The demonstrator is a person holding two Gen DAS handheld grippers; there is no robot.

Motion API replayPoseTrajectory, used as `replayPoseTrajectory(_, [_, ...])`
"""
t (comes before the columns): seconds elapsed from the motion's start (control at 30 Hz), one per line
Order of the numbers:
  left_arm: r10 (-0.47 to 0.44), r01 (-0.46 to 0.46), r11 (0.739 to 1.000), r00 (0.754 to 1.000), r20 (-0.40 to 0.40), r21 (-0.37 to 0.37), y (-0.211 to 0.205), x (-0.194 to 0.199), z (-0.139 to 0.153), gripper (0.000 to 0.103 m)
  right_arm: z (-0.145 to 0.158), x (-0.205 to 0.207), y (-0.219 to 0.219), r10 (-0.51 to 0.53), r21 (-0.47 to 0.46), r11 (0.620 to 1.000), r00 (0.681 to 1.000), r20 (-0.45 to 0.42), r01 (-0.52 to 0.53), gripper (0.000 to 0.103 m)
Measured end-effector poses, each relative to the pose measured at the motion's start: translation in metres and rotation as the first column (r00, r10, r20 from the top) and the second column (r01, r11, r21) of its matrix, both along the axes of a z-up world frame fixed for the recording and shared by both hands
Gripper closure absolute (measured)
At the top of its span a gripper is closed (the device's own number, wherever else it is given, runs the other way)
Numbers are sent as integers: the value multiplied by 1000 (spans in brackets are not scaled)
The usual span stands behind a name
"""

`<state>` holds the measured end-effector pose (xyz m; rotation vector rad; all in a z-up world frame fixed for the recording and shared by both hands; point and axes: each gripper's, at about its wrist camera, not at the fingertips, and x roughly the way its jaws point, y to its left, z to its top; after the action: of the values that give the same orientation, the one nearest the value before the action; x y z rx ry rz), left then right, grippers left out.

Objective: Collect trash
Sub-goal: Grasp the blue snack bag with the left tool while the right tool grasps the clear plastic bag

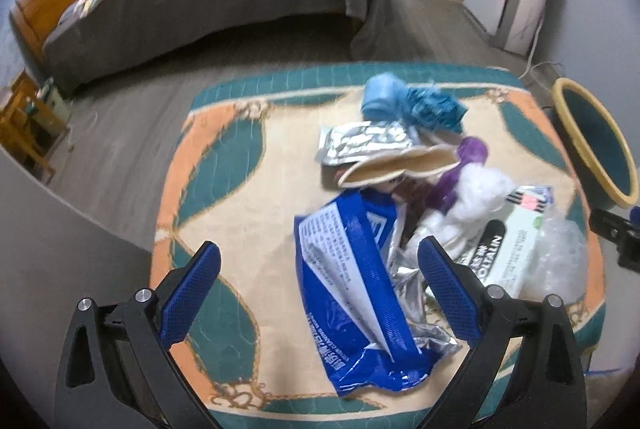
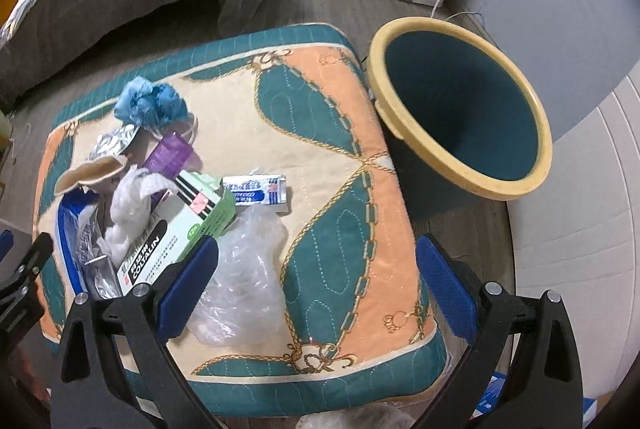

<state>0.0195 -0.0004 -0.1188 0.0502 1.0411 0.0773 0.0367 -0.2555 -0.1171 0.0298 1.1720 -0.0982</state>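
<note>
Trash (image 2: pixel 168 213) on cushion (image 2: pixel 320 157), bin (image 2: pixel 460 117) beside

The quilted cover (image 2: pixel 320 117) carries teal leaf shapes, peach bands and gold chain lines on cream. At its 3 o'clock the bin (image 2: pixel 516 185) is teal with a pale yellow rim. The wrapper (image 1: pixel 352 293) is blue with white print; the box (image 2: pixel 180 233) green and white.

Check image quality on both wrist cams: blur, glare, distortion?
Left wrist: heavy fisheye bend with dark corner vignette; mild motion blur on the trash pile, the blue wrapper text barely legible; glare on the foil pouch. Right wrist: sharper, print on the green box readable; same barrel distortion stretches the bin rim; soft highlights on the clear plastic bag. Lighting dim, bluish, shadows soft.
</note>
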Motion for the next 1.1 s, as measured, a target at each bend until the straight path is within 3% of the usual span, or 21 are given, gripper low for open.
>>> replayPoseTrajectory(0.23, [-20,17,999,996,-84,-32,-1,5,-24,5,-9,2,9,39,-5,999,999,-28,-39,7])
replayPoseTrajectory(0.53, [-39,25,996,985,-171,-84,-4,7,-44,10,-29,3,16,81,122,990,989,-121,-66,38])
replayPoseTrajectory(0.6, [-51,34,995,982,-182,-93,-6,7,-46,23,-33,2,20,99,134,988,985,-141,-81,49])
replayPoseTrajectory(0.7, [-63,43,993,980,-189,-106,-7,6,-47,32,-33,0,24,113,151,984,983,-142,-91,70])
replayPoseTrajectory(0.8, [-70,51,993,981,-182,-106,-7,4,-44,38,-29,-1,25,123,158,982,984,-131,-101,83])
replayPoseTrajectory(1.1, [-67,56,993,991,-114,-100,-7,-6,-17,43,6,-2,17,111,180,978,993,-43,-101,90])
